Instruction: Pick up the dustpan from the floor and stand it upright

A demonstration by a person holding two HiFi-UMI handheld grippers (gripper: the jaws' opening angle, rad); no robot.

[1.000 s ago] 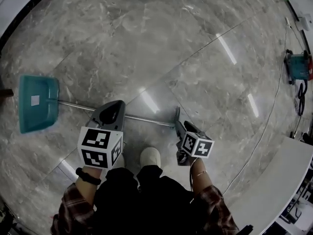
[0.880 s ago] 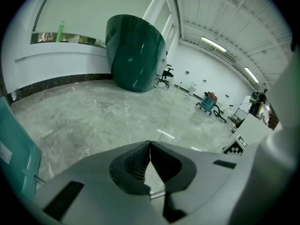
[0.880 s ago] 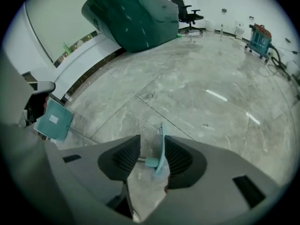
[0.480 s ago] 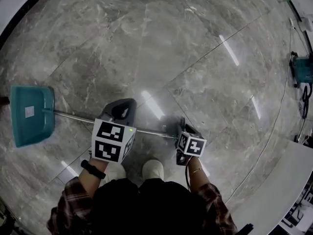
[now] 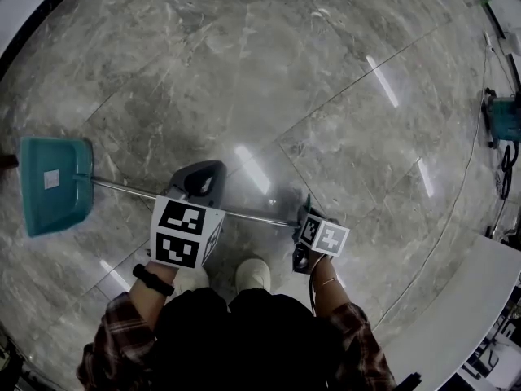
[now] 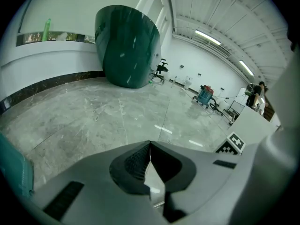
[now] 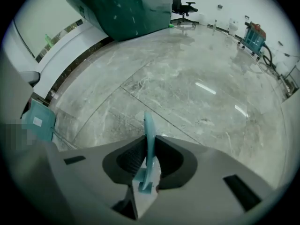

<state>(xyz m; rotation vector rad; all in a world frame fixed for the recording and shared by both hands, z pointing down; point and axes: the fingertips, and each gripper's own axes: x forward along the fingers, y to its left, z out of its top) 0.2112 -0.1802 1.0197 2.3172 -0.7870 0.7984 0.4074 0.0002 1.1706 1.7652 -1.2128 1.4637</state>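
Pinching: the right gripper [image 7: 149, 143] has its jaws on the flat teal handle [image 7: 150, 125] of the dustpan [image 5: 53, 184]. They have just been closing, and both pads lie against the handle's sides.
Left gripper: the left gripper [image 6: 150, 145] has its jaws pressed together at the tips with nothing between them. In the head view it hangs over the shaft, and contact with it cannot be told.
Dustpan: it lies on the grey marble floor [image 5: 285, 72]. Its teal pan, with a small white label, is near the floor's left edge, where a dark skirting runs under a curved white wall [image 7: 70, 46].
Shaft: the thin metal shaft [image 5: 122, 187] runs from the pan across the floor, passes under the left gripper and ends at the right gripper.
Handle end: whether it is clear of the floor cannot be told.
Person: plaid sleeves [image 5: 122, 332] and two pale shoes [image 5: 252, 274] show just behind the shaft.
Surroundings: a large dark green curved structure [image 6: 129, 46] stands at the floor's far edge with an office chair [image 7: 183, 6] beside it. A teal machine [image 5: 505, 120] with cables sits near the right edge.
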